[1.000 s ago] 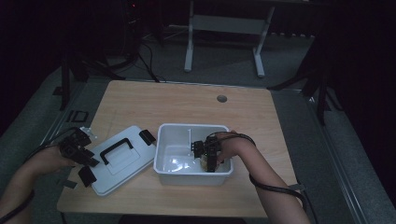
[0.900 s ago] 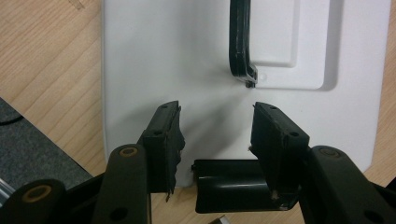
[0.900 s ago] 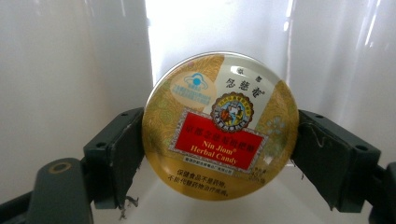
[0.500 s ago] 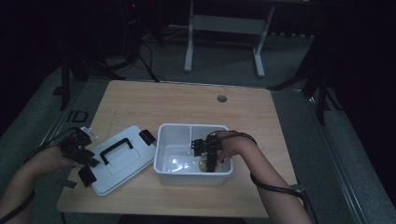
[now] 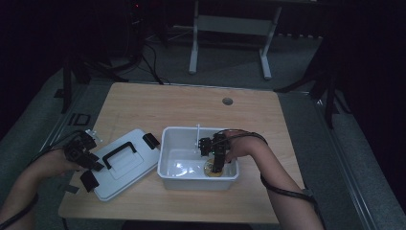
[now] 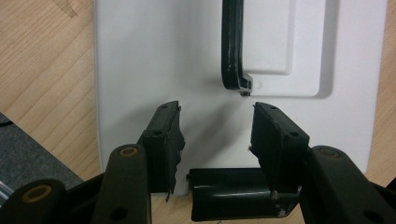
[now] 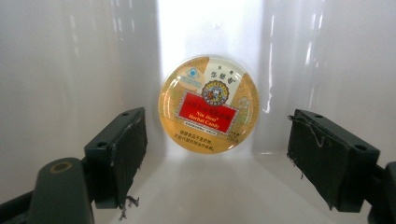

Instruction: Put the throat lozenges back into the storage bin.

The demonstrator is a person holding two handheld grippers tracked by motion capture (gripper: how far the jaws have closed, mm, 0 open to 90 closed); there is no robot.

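A white plastic box [image 5: 167, 143] stands on the table's near middle. On its floor lies a round gold candy tin with a red label [image 5: 212, 169] [image 7: 208, 103]. My right gripper [image 5: 216, 160] [image 7: 215, 116] hangs inside the box just above the tin, open, its pads well apart from it. The box's white lid [image 5: 129, 165] [image 6: 140, 56] lies flat to the left, black handle [image 5: 120, 151] [image 6: 232, 46] up. My left gripper [image 5: 93, 165] [image 6: 215, 112] reaches over the lid's left end, jaws apart with nothing at their tips. A black latch [image 5: 89, 180] [image 6: 229, 193] sits low between them.
A second black latch [image 5: 151, 140] sticks out at the lid's far end, close to the box. A cable hole [image 5: 227, 101] marks the far part of the wooden table [image 5: 191, 105]. The lid's corner reaches the table's front left edge. A metal stand [image 5: 230, 24] is on the floor behind.
My right gripper has risen a little inside the box, away from the tin. The left gripper and the lid have stayed put.
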